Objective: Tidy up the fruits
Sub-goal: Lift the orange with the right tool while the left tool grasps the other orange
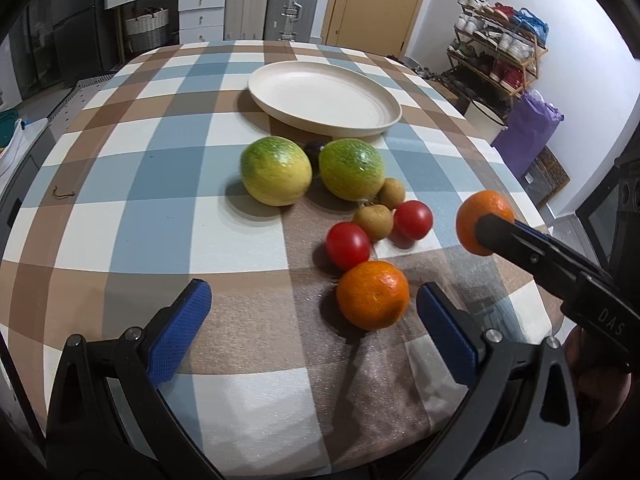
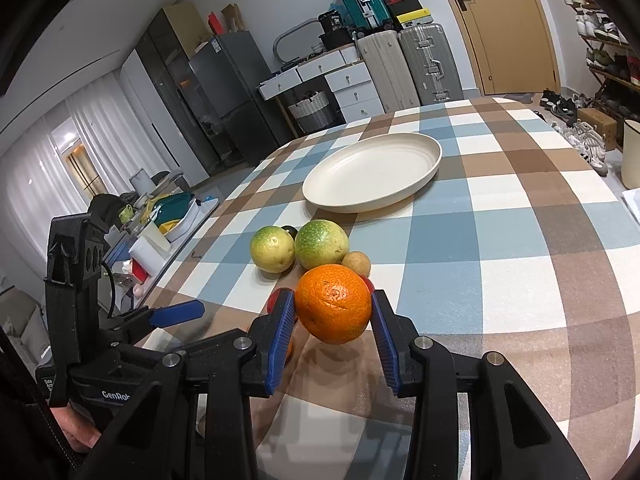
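My right gripper (image 2: 334, 314) is shut on an orange mandarin (image 2: 333, 305) and holds it above the table; the mandarin also shows in the left wrist view (image 1: 482, 222). My left gripper (image 1: 314, 308) is open, low over the table, with a second mandarin (image 1: 373, 294) just inside its right finger. Two green-yellow citrus fruits (image 1: 276, 171) (image 1: 351, 169), two red tomatoes (image 1: 347, 246) (image 1: 413, 220) and two small brown fruits (image 1: 373, 222) lie clustered on the checked tablecloth. A cream oval plate (image 1: 324, 98) stands behind them, with nothing on it.
A small dark object (image 1: 315, 148) lies between the two green fruits. The table edge runs close on the right (image 1: 532, 208). A shoe rack (image 1: 500, 52) and a purple bag (image 1: 528, 128) stand beyond it.
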Available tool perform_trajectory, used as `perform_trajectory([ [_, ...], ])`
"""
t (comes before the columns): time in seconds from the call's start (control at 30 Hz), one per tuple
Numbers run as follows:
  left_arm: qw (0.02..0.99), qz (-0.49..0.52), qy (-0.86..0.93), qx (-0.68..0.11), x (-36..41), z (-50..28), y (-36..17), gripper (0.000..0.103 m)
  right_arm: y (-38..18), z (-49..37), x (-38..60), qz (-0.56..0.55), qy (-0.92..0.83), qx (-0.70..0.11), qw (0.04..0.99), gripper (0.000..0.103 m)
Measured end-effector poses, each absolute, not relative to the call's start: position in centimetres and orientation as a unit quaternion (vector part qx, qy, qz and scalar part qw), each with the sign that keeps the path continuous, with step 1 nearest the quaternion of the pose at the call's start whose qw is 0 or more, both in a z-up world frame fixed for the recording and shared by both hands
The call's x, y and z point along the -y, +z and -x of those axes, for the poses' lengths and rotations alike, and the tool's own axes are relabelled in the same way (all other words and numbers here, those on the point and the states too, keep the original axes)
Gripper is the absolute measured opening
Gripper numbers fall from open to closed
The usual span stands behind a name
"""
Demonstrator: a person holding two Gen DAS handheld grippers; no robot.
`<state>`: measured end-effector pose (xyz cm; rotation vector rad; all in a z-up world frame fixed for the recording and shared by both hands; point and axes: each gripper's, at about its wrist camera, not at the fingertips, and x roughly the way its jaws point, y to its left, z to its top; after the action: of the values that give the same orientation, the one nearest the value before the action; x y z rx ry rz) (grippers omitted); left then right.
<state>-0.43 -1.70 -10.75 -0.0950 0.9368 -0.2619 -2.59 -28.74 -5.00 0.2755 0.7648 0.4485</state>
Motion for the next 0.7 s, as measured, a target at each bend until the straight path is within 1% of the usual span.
perform_trajectory([
  [0.5,0.871,0.032,-0.134,-0.471,3.2,0.0,-11.7,0.102,-5.5,3.0,30.0,-0.147,0.213,-0.368,0.893,0.039],
  [0.6,0.87,0.032,-0.13,-0.474,3.1,-0.2,-11.8,0.099,-5.6,3.0,30.1,-0.148,0.214,-0.368,0.893,0.039],
  [0.7,0.866,0.039,-0.138,-0.48,3.1,-0.4,-12.0,0.093,-5.6,3.0,30.1,-0.148,0.214,-0.368,0.893,0.039],
])
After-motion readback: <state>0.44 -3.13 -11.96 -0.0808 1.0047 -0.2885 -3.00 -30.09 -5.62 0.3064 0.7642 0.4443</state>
